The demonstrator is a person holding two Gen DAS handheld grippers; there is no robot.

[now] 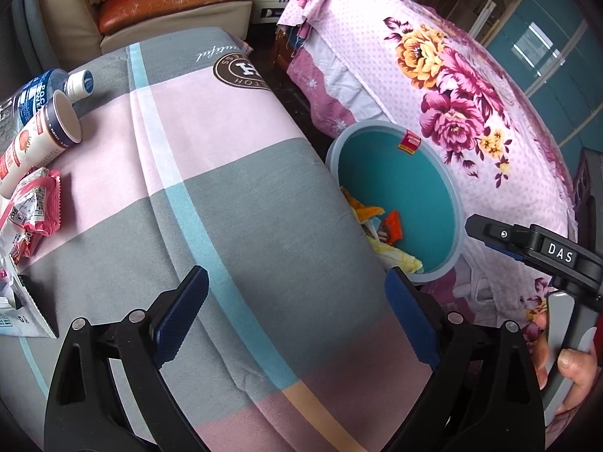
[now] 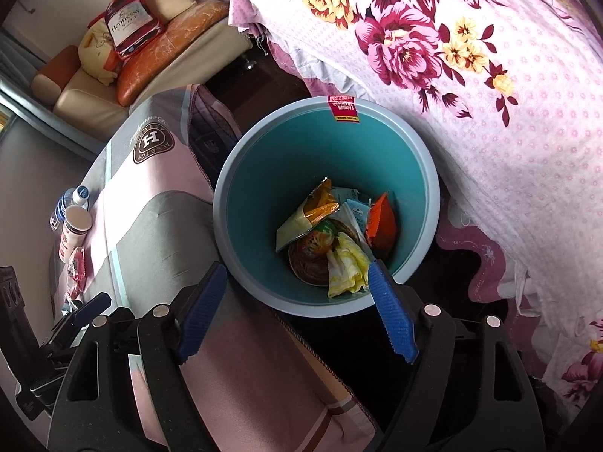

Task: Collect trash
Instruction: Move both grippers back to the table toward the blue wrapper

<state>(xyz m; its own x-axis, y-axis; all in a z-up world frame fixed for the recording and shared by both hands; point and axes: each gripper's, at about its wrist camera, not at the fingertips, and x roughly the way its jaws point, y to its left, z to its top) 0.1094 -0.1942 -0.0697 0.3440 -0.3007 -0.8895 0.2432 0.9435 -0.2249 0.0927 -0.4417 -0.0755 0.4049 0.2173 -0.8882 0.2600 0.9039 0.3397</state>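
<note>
While both grippers hang open and empty, we see the bin [image 2: 324,203] just ahead of the right gripper [image 2: 297,309], wrappers [image 2: 331,233] inside. Cup [image 1: 41,139], bottle [image 1: 45,90] and packets [image 1: 32,207] lie far left of the left gripper [image 1: 297,316].

We see bench [image 1: 233,196] draped in checked cloth, grey, pink and pale blue. To right, bed [image 1: 471,113] under pink floral cover, flowers magenta and yellow. Dark floor [image 1: 290,86] in gap between them. At far left, sofa [image 1: 150,3] with cream frame and worn orange seat; we note cushions [image 2: 124,37] piled on it in right wrist view. Teal glass-fronted cabinet [image 1: 542,37] at far right. Daylight soft, even.
</note>
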